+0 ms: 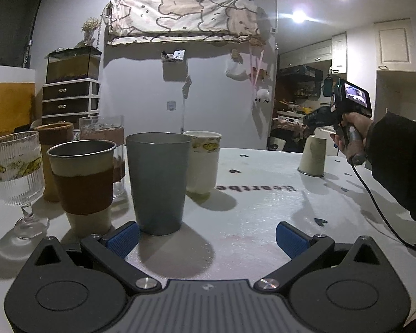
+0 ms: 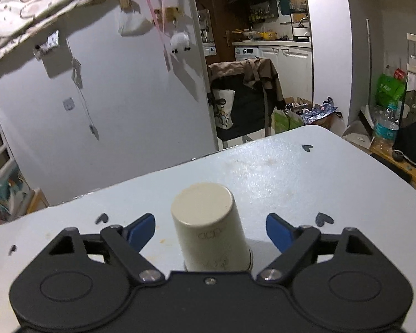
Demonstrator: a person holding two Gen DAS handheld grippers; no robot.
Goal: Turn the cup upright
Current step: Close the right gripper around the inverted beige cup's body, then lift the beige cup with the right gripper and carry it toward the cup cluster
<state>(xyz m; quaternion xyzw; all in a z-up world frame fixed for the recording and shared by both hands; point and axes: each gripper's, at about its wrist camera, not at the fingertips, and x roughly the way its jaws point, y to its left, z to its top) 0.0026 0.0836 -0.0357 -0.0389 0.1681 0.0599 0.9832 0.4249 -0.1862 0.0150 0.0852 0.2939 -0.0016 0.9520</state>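
Cream cup (image 2: 210, 227) stands upside down on the white worktop (image 2: 291, 172), between the wide-open jaws of the right gripper (image 2: 210, 229), blue pads (image 2: 141, 229) clear of its sides. Left gripper (image 1: 206, 238) jaws also open, empty, low over worktop, grey cup (image 1: 158, 183) upright just ahead among 5 other upright cups.
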